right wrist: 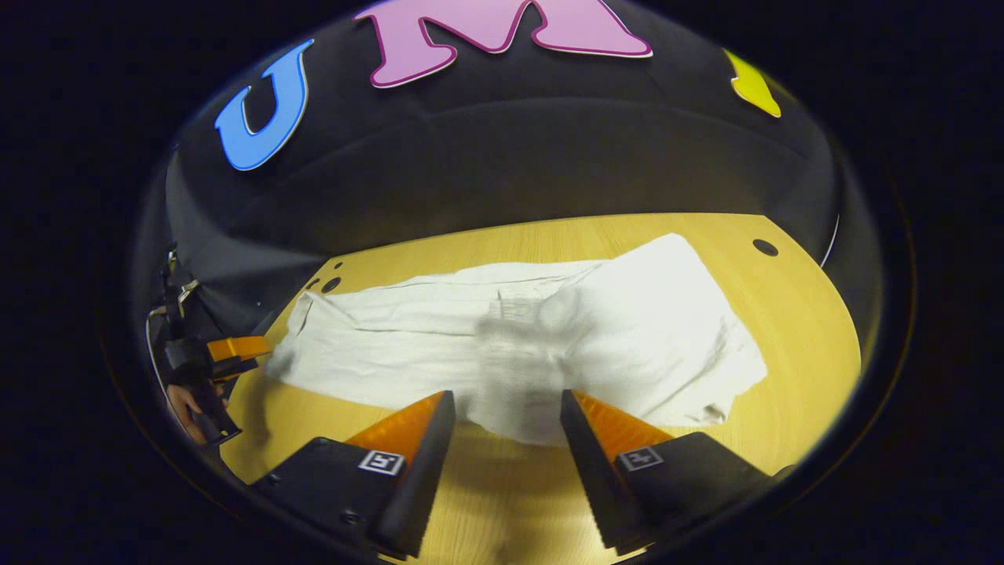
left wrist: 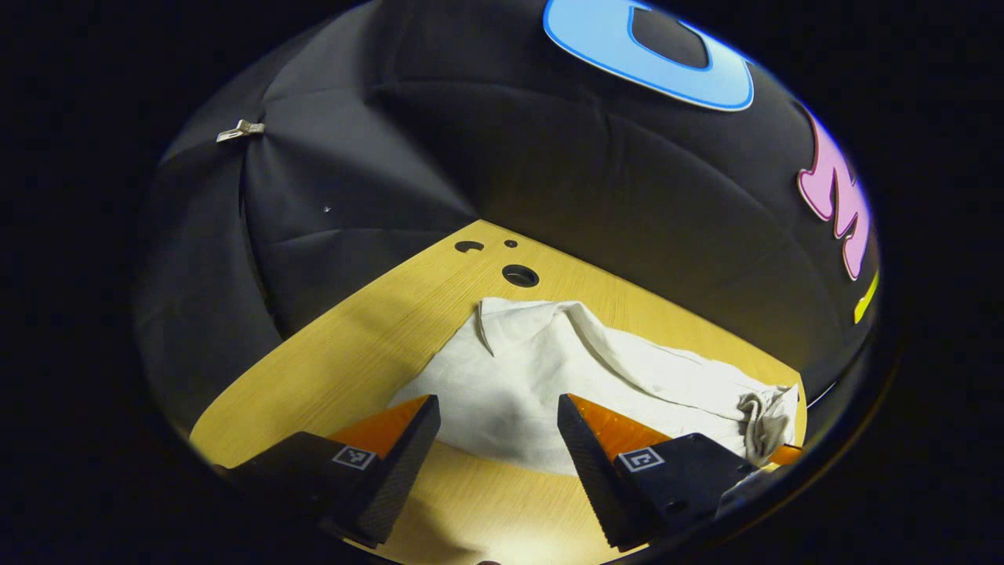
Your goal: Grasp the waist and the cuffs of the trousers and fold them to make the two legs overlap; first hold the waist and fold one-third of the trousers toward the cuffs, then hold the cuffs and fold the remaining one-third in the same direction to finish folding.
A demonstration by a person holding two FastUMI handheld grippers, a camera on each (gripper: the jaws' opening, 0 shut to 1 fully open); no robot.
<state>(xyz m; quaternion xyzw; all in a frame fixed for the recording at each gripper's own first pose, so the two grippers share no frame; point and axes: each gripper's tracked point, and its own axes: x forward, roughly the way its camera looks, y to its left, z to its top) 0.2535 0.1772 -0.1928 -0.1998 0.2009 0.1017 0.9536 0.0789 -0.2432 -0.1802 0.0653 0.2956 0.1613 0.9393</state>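
White trousers [right wrist: 549,337] lie flat and lengthwise across the wooden table [right wrist: 792,345]. Their wider waist end [right wrist: 690,329] is at the right in the right gripper view, and the narrow cuff end [right wrist: 302,326] at the left. My right gripper [right wrist: 507,412] hovers open just above the near edge of the cloth, near its middle. In the left gripper view the trousers [left wrist: 549,369] stretch away to the right, with a bunched end [left wrist: 765,424] at the far right. My left gripper [left wrist: 498,416] is open over the near hem. The left gripper [right wrist: 227,349] also shows far left in the right gripper view.
The table [left wrist: 329,353] has several round holes [left wrist: 519,275] near its far corner and one hole [right wrist: 765,247] at the right. Black cloth walls close the booth on all sides. A hand [right wrist: 184,404] holds the left gripper.
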